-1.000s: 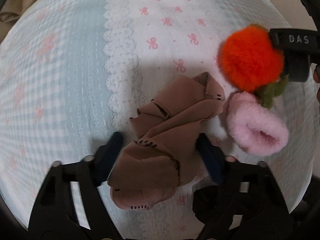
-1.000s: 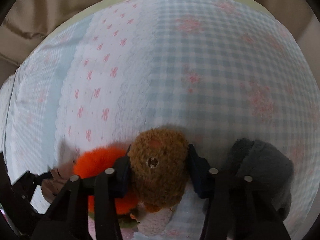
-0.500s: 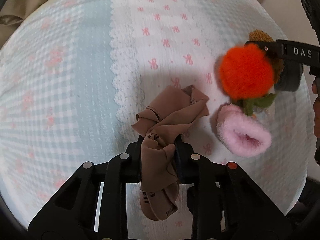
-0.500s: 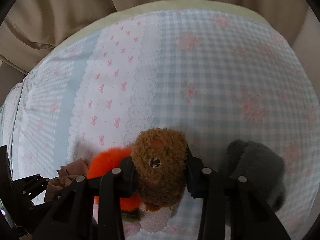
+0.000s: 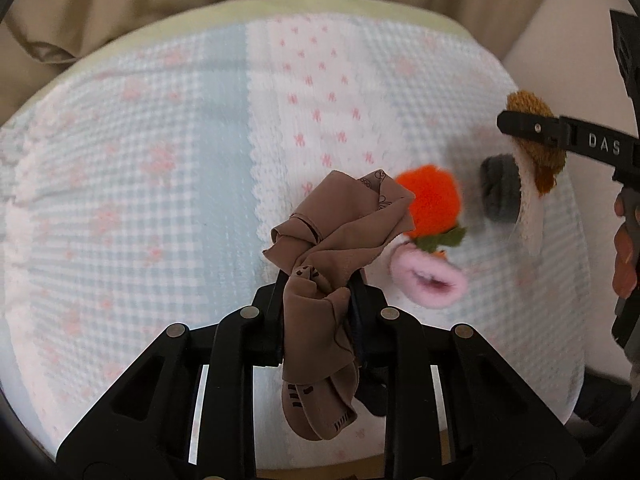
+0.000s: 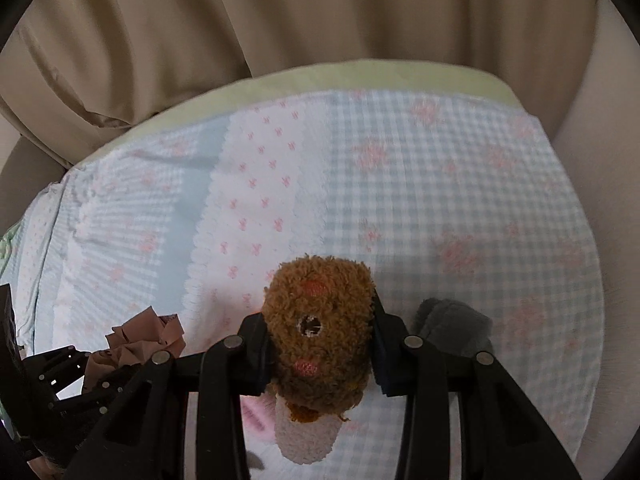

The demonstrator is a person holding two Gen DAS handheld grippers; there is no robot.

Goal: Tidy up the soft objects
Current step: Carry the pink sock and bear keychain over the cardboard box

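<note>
- The brown stocking (image 5: 328,248) was the headline: it was bunched up and pinched in the left gripper (image 5: 318,292), whose jaws were pressed tight on its middle.
- Its crumpled upper part fanned out beyond the jaws, while the toe end with dark markings drooped down between the black linkages.
- It hung clear above the bedspread (image 5: 140,200), not lying on it.
- Over in the right wrist view, the curly brown plush sock (image 6: 320,328) was clamped in the right gripper (image 6: 320,332), both pads squeezing its sides.
- A cream-pink cuff hung out below that brown fuzz, and two pink patches and a small dark button showed on it.
- In the left wrist view the same brown sock showed at the far right, gripped by a black finger (image 5: 536,130) marked "DAS".
- On the cloth, just past the stocking, the orange pompom (image 5: 434,204) sat with a green leaf at its lower edge.
- The pink fuzzy sock (image 5: 428,284) lay right beside the pompom, its opening facing the camera.
- The dark grey sock (image 5: 500,192) lay near the pompom on the right; from the right wrist it sat just beside the right gripper's far finger.
- A person's hand (image 5: 624,256) showed at the right edge, wrapped on the right tool's handle.
- Beige curtains (image 6: 280,20) hung behind the checked, bow-printed bedspread.
</note>
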